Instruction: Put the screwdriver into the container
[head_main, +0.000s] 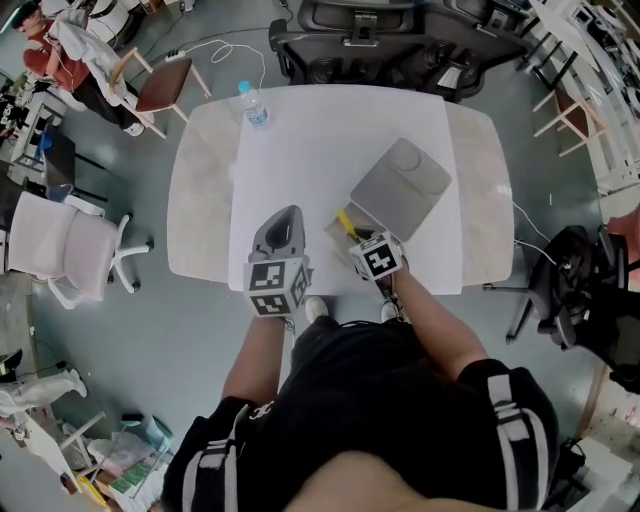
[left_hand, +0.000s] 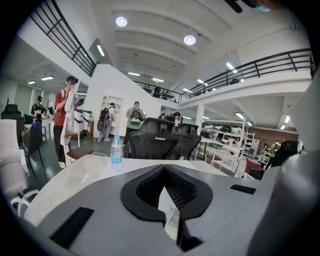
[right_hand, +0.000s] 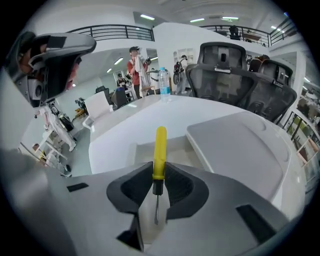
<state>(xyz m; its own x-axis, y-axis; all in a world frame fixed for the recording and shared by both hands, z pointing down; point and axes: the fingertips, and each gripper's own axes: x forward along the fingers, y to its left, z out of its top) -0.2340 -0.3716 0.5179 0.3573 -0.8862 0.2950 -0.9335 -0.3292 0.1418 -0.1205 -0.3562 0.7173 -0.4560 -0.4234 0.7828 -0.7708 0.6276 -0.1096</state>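
A yellow-handled screwdriver is clamped in my right gripper, handle pointing forward and metal shaft back between the jaws. In the head view this gripper holds the screwdriver over the near end of an open grey container. The container's wall shows just beyond the jaws in the right gripper view. Its grey lid lies flat beside it to the right. My left gripper hovers left of the container, jaws together and empty.
A water bottle stands at the far side of the white table. Black office chairs sit behind the table, a white chair to the left. People stand in the background of the left gripper view.
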